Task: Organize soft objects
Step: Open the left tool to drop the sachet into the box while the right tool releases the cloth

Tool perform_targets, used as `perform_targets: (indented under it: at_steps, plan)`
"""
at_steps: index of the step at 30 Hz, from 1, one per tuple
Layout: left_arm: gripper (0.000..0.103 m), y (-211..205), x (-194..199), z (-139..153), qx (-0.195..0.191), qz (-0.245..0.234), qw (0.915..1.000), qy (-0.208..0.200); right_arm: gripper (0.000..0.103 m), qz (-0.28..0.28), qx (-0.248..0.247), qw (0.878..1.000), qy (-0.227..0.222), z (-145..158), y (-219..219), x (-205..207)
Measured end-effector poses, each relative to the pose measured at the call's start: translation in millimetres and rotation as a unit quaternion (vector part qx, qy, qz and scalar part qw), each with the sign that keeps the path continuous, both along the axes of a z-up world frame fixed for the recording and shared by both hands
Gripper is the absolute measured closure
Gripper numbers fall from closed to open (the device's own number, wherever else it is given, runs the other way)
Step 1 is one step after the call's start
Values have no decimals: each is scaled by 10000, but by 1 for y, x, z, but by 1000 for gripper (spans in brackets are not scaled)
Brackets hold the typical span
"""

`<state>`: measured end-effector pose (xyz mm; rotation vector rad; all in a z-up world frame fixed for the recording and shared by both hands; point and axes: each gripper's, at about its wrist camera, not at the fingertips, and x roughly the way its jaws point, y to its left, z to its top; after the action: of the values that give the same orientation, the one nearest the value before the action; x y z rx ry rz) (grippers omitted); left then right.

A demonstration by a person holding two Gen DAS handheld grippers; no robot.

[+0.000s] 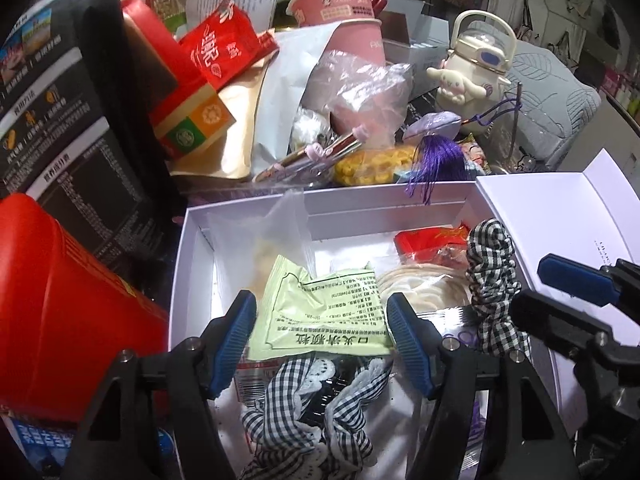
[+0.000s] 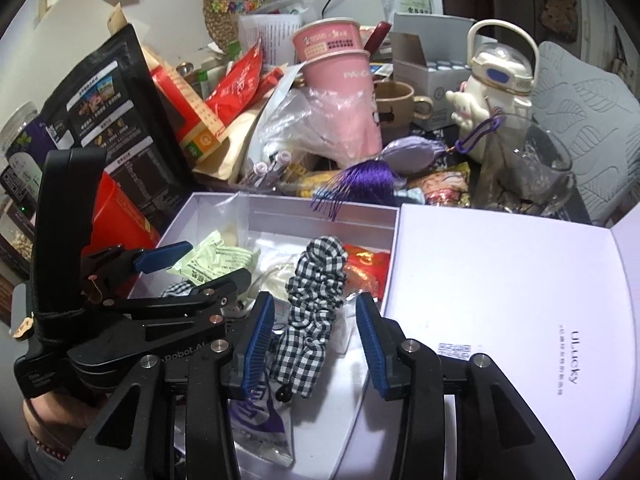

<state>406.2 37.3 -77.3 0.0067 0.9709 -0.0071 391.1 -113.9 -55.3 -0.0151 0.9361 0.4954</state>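
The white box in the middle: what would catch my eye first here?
The open white box holds a black-and-white checked scrunchie standing between the right gripper's open blue fingers. Beside it lies a pale green packet, framed by the open left gripper. Behind the box, a purple tassel drapes over its rim.

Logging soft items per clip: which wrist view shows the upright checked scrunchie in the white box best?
The right wrist view: the checked scrunchie stands whole and centred between the open right gripper fingers inside the white box. The left wrist view catches it off to the right, its lower part hidden behind the left gripper.
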Motion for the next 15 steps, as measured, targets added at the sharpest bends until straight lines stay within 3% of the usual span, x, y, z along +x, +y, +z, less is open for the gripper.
perform_targets:
  at_steps: [8, 12, 15]
  plan:
    - [35, -5, -8, 10, 295, -23, 9995, -146, 58, -132, -17, 9995, -277, 21, -10, -8]
    - [20, -5, -10, 12, 173, -37, 9998, -114, 58, -242, -134, 9988, -409, 28, -13, -13]
    - [20, -7, -12, 18, 221, 23, 9995, -235, 46, -284, -122, 9982, -523, 34, -16, -16]
